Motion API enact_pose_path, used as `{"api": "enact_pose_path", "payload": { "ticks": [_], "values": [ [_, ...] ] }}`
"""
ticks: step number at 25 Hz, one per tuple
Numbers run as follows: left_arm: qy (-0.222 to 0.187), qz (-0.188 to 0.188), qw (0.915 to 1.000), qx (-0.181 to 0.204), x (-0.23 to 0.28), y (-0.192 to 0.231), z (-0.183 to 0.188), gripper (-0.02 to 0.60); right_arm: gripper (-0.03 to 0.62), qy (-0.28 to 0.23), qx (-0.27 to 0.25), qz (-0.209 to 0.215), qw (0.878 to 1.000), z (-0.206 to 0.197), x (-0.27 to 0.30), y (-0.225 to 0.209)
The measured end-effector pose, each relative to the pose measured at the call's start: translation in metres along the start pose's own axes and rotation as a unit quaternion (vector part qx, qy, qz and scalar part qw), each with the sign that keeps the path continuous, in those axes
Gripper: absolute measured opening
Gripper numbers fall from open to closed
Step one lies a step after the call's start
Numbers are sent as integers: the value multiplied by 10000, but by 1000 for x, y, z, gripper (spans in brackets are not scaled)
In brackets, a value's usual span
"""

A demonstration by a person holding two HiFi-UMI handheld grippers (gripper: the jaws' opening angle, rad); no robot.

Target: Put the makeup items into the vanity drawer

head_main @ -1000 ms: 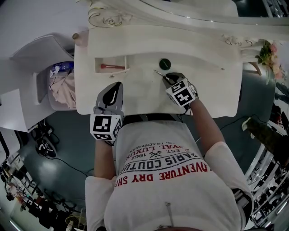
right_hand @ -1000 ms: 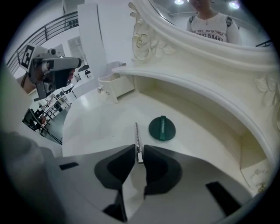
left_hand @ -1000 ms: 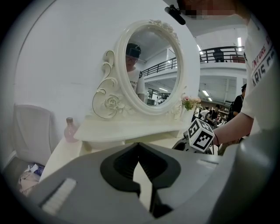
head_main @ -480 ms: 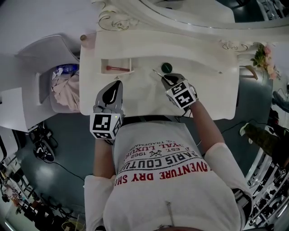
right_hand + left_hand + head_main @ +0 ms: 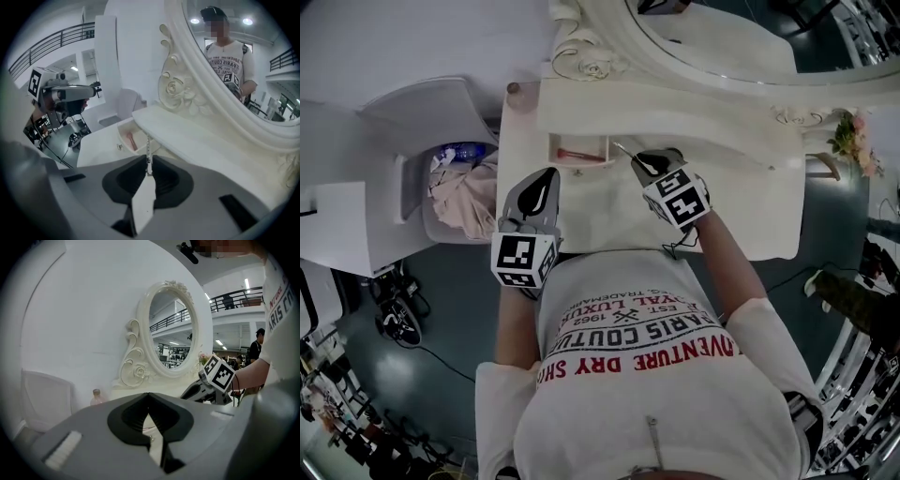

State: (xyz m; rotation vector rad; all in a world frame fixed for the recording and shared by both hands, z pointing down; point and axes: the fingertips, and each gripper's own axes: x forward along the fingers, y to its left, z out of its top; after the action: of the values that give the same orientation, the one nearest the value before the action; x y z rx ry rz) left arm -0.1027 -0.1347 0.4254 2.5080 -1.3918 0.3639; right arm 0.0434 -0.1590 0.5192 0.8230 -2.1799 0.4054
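Note:
The cream vanity has a small drawer (image 5: pixel 555 150) standing open at its top left, with a pink stick-shaped makeup item (image 5: pixel 577 156) lying inside. My right gripper (image 5: pixel 641 161) is shut on a thin white-handled makeup tool (image 5: pixel 622 149) whose slim tip points at the drawer from just to its right. In the right gripper view the tool (image 5: pixel 144 201) sticks out between the pads toward the drawer (image 5: pixel 123 135) and the pink item (image 5: pixel 131 139). My left gripper (image 5: pixel 546 178) hovers over the vanity's front edge below the drawer, jaws together, holding nothing.
An oval mirror (image 5: pixel 722 42) in a carved frame stands at the back. A small pink bottle (image 5: pixel 514 89) sits on the vanity's far left corner. A white bin with cloth (image 5: pixel 464 192) is left of the vanity, and flowers (image 5: pixel 853 131) are at its right end.
My right gripper has carried the thin tool left, close to the open drawer. The green round item on the vanity no longer shows. The left gripper stays below the drawer.

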Motion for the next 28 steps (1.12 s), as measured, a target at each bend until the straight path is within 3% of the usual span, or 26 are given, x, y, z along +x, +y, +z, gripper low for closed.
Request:
{"api": "enact_pose_path", "payload": {
  "ticks": [8, 16, 21, 23, 28],
  "values": [
    [31, 158, 9998, -71, -19, 53, -2, 11, 49, 64, -222, 185, 9996, 41, 42, 31],
    [112, 220, 9995, -218, -25, 86, -15, 11, 49, 224, -334, 344, 9986, 53, 78, 46],
    [125, 204, 9994, -241, -26, 96, -16, 11, 51, 207, -48, 444, 9988, 59, 86, 49],
    [116, 172, 9995, -247, -25, 96, -15, 11, 124, 209, 48, 462, 9987, 58, 85, 51],
    [86, 49, 9997, -225, -17, 91, -11, 11, 130, 170, 136, 232, 9995, 49, 70, 39]
  ]
}}
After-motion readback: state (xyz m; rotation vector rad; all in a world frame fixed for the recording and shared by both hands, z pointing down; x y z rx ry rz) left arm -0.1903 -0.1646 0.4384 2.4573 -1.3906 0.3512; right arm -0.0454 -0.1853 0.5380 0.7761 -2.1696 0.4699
